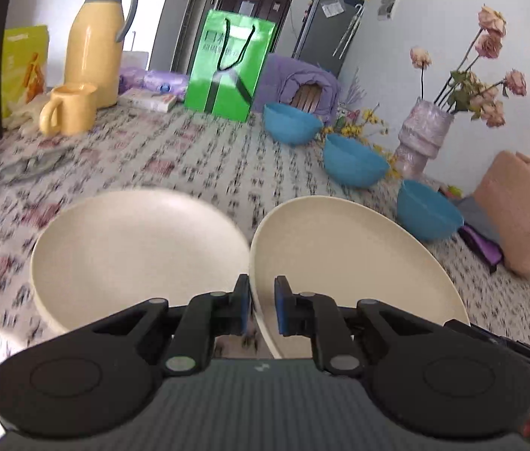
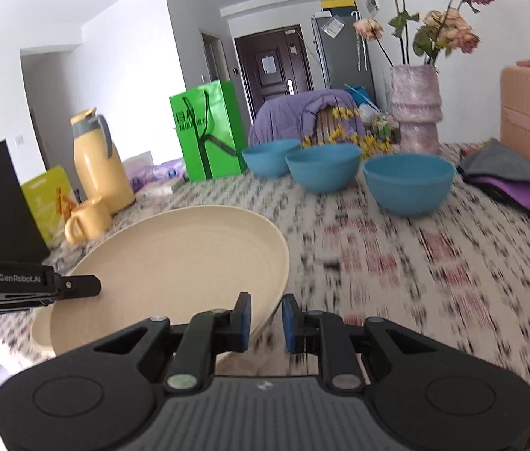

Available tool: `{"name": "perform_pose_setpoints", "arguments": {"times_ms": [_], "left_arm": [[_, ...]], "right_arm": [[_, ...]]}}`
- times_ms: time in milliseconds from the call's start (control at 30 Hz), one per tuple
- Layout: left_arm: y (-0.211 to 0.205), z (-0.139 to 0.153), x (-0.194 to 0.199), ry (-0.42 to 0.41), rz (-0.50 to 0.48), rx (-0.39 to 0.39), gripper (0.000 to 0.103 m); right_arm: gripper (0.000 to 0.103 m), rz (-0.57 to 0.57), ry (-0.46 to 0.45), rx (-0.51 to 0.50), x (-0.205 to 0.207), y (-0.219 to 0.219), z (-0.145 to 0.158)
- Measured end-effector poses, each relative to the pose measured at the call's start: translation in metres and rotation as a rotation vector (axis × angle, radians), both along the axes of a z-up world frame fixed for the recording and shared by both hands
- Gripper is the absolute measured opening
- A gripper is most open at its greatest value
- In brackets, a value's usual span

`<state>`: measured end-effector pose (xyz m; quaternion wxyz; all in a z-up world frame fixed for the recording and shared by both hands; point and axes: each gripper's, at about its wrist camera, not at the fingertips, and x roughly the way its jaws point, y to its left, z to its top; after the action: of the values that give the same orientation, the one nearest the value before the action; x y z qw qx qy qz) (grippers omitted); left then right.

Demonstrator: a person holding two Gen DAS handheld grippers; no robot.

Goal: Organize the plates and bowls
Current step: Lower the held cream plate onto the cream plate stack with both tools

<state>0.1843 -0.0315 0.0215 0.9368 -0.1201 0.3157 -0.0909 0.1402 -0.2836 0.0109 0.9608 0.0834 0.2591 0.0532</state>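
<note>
Cream plastic filled both views: my left claw (image 1: 263, 310) was clamped on one edge of a raised plate (image 1: 359, 263), and my right claw (image 2: 267, 321) pinched its opposite edge. A second plate (image 1: 137, 251) lay on the desk (image 1: 190, 158) just left of my left claw. Three blue bowls (image 2: 408, 182) stood ahead to the right. I judged stacking underway; next, lowering it squarely onto the resting plate.
</note>
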Motion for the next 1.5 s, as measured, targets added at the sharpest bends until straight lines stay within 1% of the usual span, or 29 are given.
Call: {"name": "perform_pose_setpoints", "arguments": {"times_ms": [67, 167, 433, 567, 633, 800, 967, 1067, 1233, 1433, 1500], "left_arm": [[0.003, -0.002, -0.006, 0.005, -0.007, -0.012, 0.014], [0.003, -0.003, -0.012, 0.000, -0.009, -0.010, 0.014], [0.012, -0.006, -0.013, 0.004, -0.005, -0.031, 0.014], [0.023, -0.005, -0.007, 0.005, 0.015, -0.037, 0.014], [0.032, -0.003, -0.005, -0.007, 0.036, -0.034, 0.014], [0.065, 0.000, 0.007, -0.030, 0.089, -0.020, 0.014], [0.097, -0.005, 0.021, -0.020, 0.130, -0.004, 0.014], [0.115, -0.007, 0.028, -0.011, 0.156, -0.001, 0.014], [0.133, -0.016, 0.033, 0.011, 0.179, 0.015, 0.015], [0.140, -0.026, 0.035, 0.022, 0.186, 0.048, 0.016], [0.140, -0.027, 0.034, 0.012, 0.195, 0.066, 0.020]], "right_arm": [[0.017, 0.000, 0.007, -0.006, -0.010, 0.001, -0.004], [0.017, -0.003, 0.004, -0.001, -0.015, 0.001, -0.004], [0.017, -0.007, -0.009, -0.016, -0.011, 0.008, 0.001], [0.017, 0.005, -0.008, -0.023, 0.001, 0.019, 0.001], [0.017, 0.023, -0.007, -0.024, 0.010, 0.028, 0.002], [0.017, 0.084, -0.005, -0.035, 0.040, 0.062, -0.001], [0.017, 0.125, -0.004, -0.048, 0.071, 0.099, -0.005], [0.017, 0.152, 0.013, -0.060, 0.085, 0.119, -0.009], [0.017, 0.184, 0.023, -0.107, 0.098, 0.145, -0.019], [0.018, 0.206, 0.016, -0.148, 0.101, 0.161, -0.027], [0.022, 0.217, 0.010, -0.161, 0.101, 0.162, -0.028]]}}
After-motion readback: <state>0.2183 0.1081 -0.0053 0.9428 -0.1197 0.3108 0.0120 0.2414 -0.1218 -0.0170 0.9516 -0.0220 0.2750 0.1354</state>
